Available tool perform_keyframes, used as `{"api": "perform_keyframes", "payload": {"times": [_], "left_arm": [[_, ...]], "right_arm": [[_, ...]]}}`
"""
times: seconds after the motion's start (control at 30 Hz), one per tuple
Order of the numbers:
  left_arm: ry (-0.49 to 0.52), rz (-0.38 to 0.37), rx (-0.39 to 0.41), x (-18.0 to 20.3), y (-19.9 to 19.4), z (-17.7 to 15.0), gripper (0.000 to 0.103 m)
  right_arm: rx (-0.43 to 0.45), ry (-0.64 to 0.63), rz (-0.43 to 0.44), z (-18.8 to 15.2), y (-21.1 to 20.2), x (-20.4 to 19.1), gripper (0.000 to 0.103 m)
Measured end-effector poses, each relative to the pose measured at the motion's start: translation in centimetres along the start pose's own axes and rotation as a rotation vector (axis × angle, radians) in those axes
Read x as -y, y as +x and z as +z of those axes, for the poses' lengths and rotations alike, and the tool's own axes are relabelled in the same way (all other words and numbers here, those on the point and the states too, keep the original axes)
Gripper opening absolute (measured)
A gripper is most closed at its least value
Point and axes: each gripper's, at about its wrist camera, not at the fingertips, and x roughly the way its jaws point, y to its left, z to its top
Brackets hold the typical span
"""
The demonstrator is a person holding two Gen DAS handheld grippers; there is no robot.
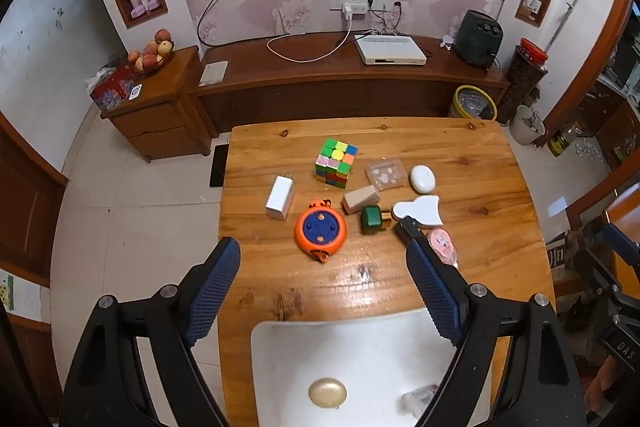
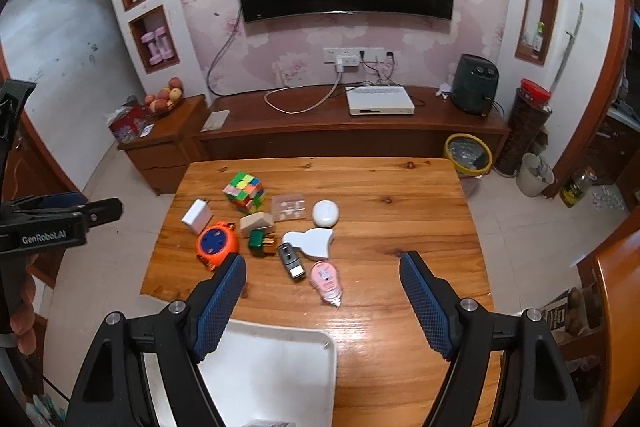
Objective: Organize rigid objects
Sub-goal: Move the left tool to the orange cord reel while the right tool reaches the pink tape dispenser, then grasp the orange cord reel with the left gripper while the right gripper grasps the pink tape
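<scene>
Both grippers hung over our table (image 1: 500, 187) with nothing held: left gripper (image 1: 324, 253) spread wide above the tray (image 1: 280, 355), right gripper (image 2: 322, 267) also apart. Cube (image 1: 336, 163), charger (image 1: 279, 197) and orange reel (image 1: 321, 230) sat clustered mid-table, beyond the tray.

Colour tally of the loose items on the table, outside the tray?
White: 3 (charger, oval case, flat holder)
Multicolour: 1 (cube)
Orange/blue: 1 (reel)
Green: 1 (block)
Tan: 1 (wedge)
Clear: 1 (packet)
Pink: 1 (tape)
Black/silver: 1 (fob)
Total: 10
</scene>
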Motion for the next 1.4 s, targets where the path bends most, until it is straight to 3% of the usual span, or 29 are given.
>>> {"api": "perform_keyframes", "payload": {"times": [0.17, 0.47, 0.93, 1.4], "left_arm": [[-0.017, -0.008, -0.041, -0.7, 2.7, 0.9, 0.087], [-0.031, 0.0, -0.186, -1.4, 9.7, 1.5, 0.087], [-0.035, -0.01, -0.369, -1.3, 19.6, 1.1, 0.087], [-0.045, -0.015, -0.484, -0.3, 25.2, -0.5, 0.087]], "right_arm": [[-0.021, 0.019, -0.028, 0.8, 2.2, 1.1, 0.08], [-0.123, 0.084, -0.036, 0.9, 8.2, 2.9, 0.08], [-0.345, -0.045, -0.024, -3.6, 19.6, 1.3, 0.08], [-0.455, -0.051, 0.026, -5.9, 24.6, 2.3, 0.08]]}}
